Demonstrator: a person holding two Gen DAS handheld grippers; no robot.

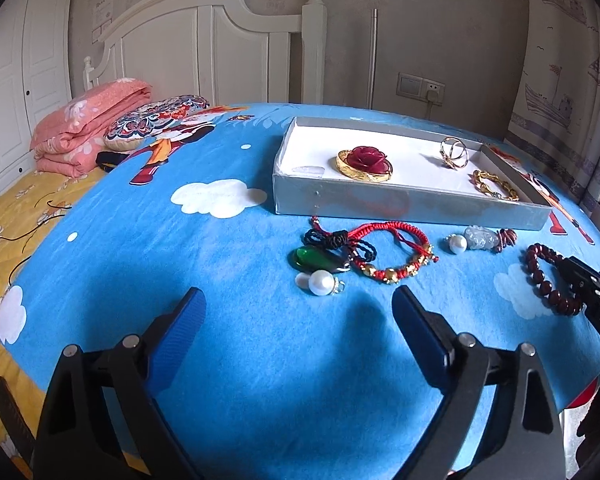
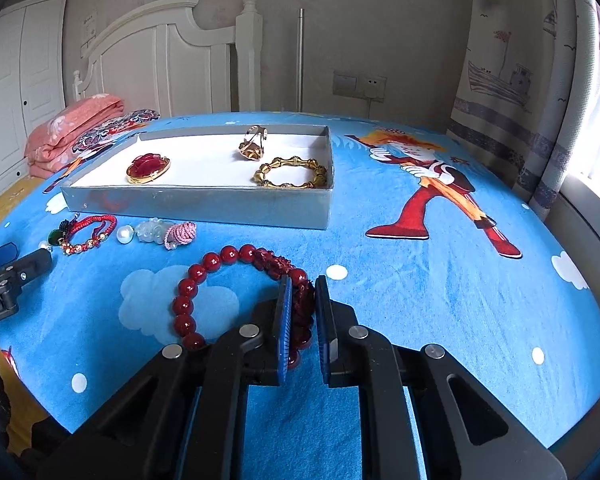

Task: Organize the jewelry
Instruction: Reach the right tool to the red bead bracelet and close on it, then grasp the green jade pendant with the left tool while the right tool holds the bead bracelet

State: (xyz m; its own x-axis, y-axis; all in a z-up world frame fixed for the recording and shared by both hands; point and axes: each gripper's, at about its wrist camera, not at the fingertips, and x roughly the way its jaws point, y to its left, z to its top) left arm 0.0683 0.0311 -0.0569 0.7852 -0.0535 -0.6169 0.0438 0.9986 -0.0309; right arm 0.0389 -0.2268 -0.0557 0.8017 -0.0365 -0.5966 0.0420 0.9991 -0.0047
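Note:
My right gripper (image 2: 303, 286) is shut on the near right side of a dark red bead bracelet (image 2: 204, 276), which lies on the blue cloth; it also shows in the left wrist view (image 1: 540, 276). My left gripper (image 1: 298, 304) is open and empty, just in front of a white pearl (image 1: 322, 282), a green pendant (image 1: 314, 261) and a red cord bracelet (image 1: 396, 252). A grey tray (image 1: 380, 200) holds a red rose brooch (image 1: 366, 160), a gold ring (image 1: 453, 152) and a gold bangle (image 1: 494, 185). A jade charm (image 1: 478, 237) and a second pearl (image 1: 458, 243) lie near the tray.
A pink knot charm (image 2: 182, 234) lies beside the jade charm (image 2: 152, 231). A folded pink quilt (image 1: 84, 128) and patterned pillow (image 1: 156, 120) sit at the far left by the white headboard (image 1: 204, 40). A curtain (image 2: 532, 80) hangs at the right.

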